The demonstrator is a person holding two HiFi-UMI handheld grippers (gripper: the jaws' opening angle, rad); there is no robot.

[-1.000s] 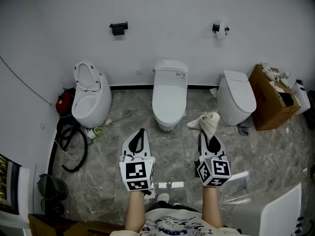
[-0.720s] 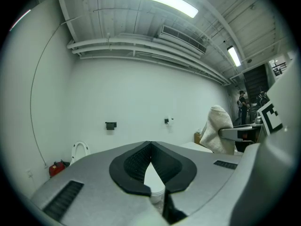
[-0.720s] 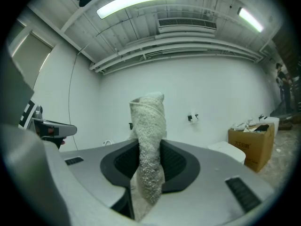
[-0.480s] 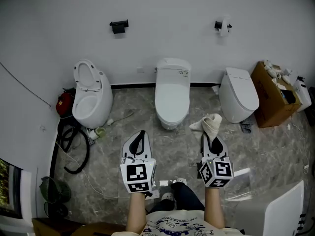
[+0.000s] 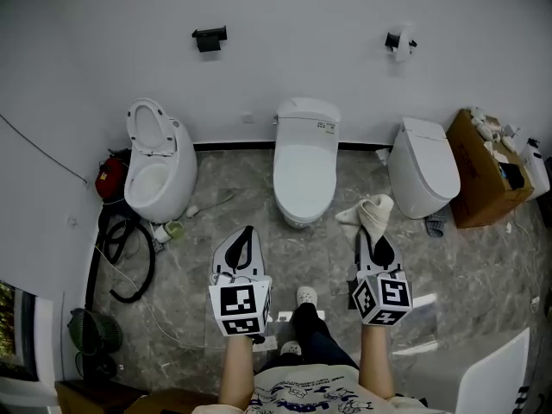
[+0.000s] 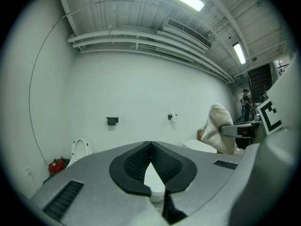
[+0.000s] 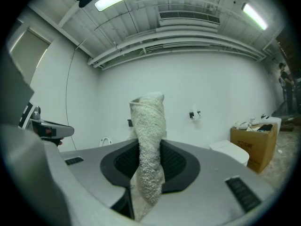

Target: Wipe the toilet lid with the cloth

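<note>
Three white toilets stand along the far wall. The middle toilet [image 5: 304, 164] has its lid [image 5: 304, 171] down; the left toilet [image 5: 157, 164] has its lid raised; the right toilet [image 5: 423, 172] is closed. My right gripper [image 5: 372, 241] is shut on a cream cloth [image 5: 368, 216], which sticks up between the jaws in the right gripper view [image 7: 149, 147]. It hangs over the floor, right of the middle toilet's front. My left gripper [image 5: 246, 234] is shut with nothing in it, its tips touching in the left gripper view [image 6: 150, 145], just left of that toilet's front.
A brown cardboard box [image 5: 485, 172] with items stands at the far right. Black hose coils [image 5: 128, 261] and a red object [image 5: 110, 178] lie by the left wall. Two wall holders [image 5: 209, 37] hang above the toilets. My shoe [image 5: 306, 296] shows on the marble floor.
The view has shifted a little toward the toilets, and my leg and shoe have stepped forward into view. Both grippers hold their places and states.
</note>
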